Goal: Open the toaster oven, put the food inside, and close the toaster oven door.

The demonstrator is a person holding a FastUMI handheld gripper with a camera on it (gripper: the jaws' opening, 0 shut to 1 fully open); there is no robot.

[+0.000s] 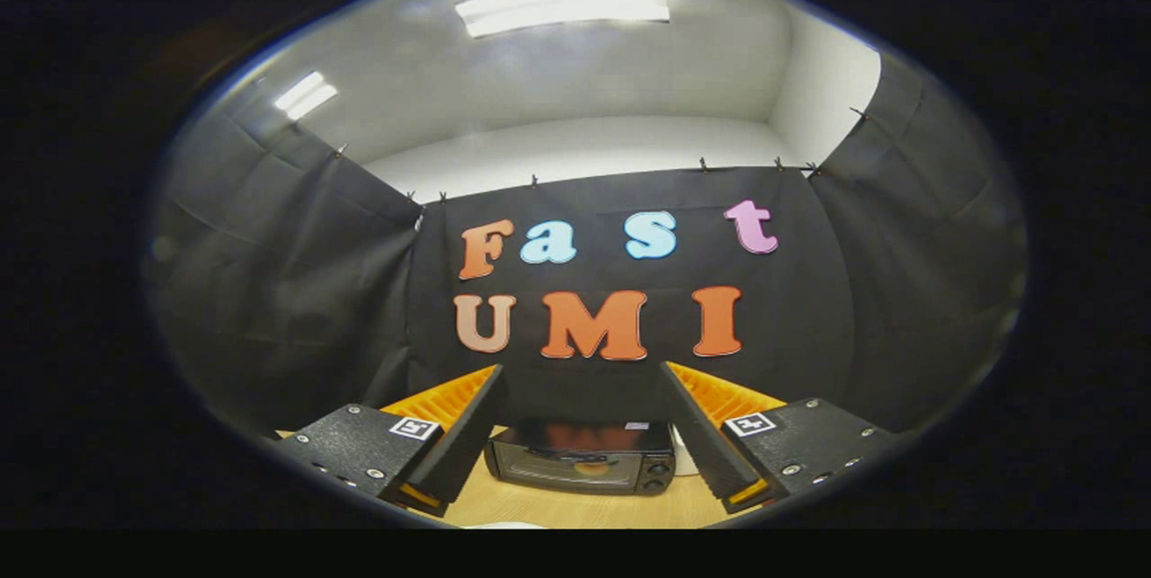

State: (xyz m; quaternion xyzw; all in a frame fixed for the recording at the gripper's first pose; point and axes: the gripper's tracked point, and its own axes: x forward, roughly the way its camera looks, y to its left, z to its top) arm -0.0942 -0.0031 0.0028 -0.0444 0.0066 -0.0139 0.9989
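The gripper [583, 448] is held wide apart, its 2 fingers [463, 434] spread with nothing between the pads, one angled toward 11 o'clock and the other toward 1 o'clock. Neither finger touches anything.

The toaster oven [583, 457] sits straight ahead at 12 o'clock from the fingertips, framed in the gap between the fingers and well beyond them. It rests on a light wooden table [575, 506], its front face turned toward the camera. Its glass door [553, 466] is closed and upright, and something orange-brown glows faintly behind the glass; what it is cannot be told. 2 round knobs [659, 475] stand one above the other on the oven's front, at 3 o'clock from the door. A small white object [685, 461] peeks out just beside the oven at 3 o'clock, partly hidden by the finger on that side; its kind cannot be told.

Behind the oven, at 12 o'clock, hangs the black cloth wall [809, 308] of the booth, clipped along its top edge. Above it are a white wall and ceiling with 2 bright light panels [565, 4].
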